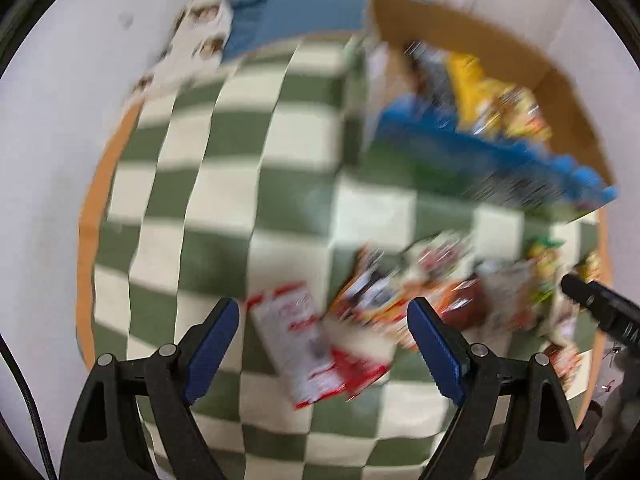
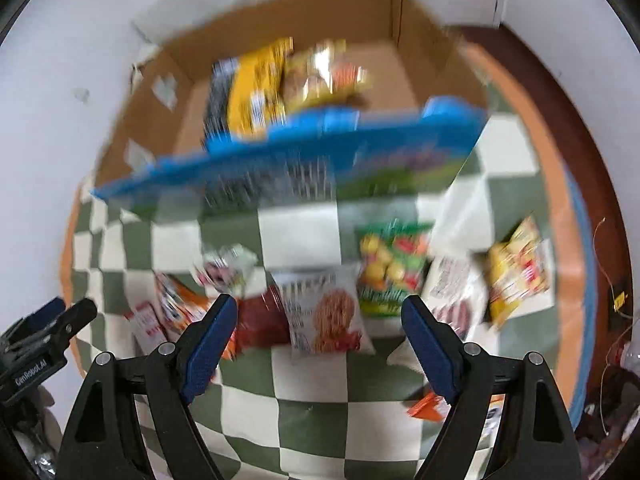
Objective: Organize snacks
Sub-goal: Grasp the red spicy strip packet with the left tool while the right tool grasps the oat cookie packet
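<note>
Both views are motion-blurred. My left gripper [image 1: 324,316] is open and empty above a red-and-white snack packet [image 1: 312,344] on the green-and-white checked cloth [image 1: 224,184]. My right gripper [image 2: 316,316] is open and empty above a white cookie bag [image 2: 324,312] and a dark red packet [image 2: 260,320]. Several more packets lie in a row: a green fruit bag [image 2: 388,264], a white bag [image 2: 452,292], a yellow bag [image 2: 520,268]. A cardboard box [image 2: 420,60] with a blue front holds a yellow bag [image 2: 256,92] and a gold bag [image 2: 320,76].
The right gripper's tip [image 1: 592,300] shows at the right edge of the left wrist view; the left gripper [image 2: 44,328] shows at the left edge of the right wrist view. A blue item [image 1: 296,16] and a patterned white pack [image 1: 196,40] lie at the cloth's far edge.
</note>
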The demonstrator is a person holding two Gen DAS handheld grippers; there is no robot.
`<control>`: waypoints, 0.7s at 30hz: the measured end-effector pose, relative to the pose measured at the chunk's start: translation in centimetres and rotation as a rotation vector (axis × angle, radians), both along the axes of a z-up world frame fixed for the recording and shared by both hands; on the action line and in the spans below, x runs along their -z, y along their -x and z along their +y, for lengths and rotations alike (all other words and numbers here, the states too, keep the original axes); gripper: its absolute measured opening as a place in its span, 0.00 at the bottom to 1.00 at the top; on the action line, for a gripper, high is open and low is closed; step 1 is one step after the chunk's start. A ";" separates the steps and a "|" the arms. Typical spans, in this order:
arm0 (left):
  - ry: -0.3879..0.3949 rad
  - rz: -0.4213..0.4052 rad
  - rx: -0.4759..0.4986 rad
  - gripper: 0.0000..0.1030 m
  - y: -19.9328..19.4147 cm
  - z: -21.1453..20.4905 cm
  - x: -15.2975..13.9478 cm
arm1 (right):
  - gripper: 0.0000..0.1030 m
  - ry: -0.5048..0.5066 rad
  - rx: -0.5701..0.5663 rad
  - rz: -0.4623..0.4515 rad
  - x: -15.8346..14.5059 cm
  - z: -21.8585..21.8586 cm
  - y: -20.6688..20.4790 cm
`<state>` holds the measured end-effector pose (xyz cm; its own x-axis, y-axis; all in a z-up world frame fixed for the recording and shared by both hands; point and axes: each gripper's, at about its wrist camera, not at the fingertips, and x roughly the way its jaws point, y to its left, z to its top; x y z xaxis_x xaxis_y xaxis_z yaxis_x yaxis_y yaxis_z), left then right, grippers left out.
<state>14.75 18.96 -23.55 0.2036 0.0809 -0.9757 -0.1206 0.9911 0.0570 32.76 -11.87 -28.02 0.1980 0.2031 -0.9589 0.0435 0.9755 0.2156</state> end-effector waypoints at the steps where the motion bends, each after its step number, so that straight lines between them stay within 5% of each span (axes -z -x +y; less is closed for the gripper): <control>1: 0.018 0.047 -0.030 0.84 0.4 0.8 1.4 | 0.84 0.004 -0.003 0.018 1.1 0.3 -0.1; 8: 0.174 0.239 -0.244 0.84 2.7 5.1 9.4 | 0.84 0.055 -0.011 0.118 7.3 1.8 -1.0; 13: 0.207 0.254 -0.331 0.83 2.7 5.9 12.4 | 0.73 0.062 -0.016 0.151 9.8 2.4 -1.0; 14: 0.189 0.238 -0.328 0.81 2.5 5.7 12.5 | 0.69 0.065 -0.017 0.151 10.1 2.5 -0.8; 17: 0.111 0.190 -0.270 0.53 2.2 4.7 12.0 | 0.59 0.068 -0.037 0.141 10.2 2.8 -0.1; 21: 0.081 0.193 -0.182 0.47 3.0 3.7 11.7 | 0.54 0.063 -0.083 0.179 10.3 2.5 2.2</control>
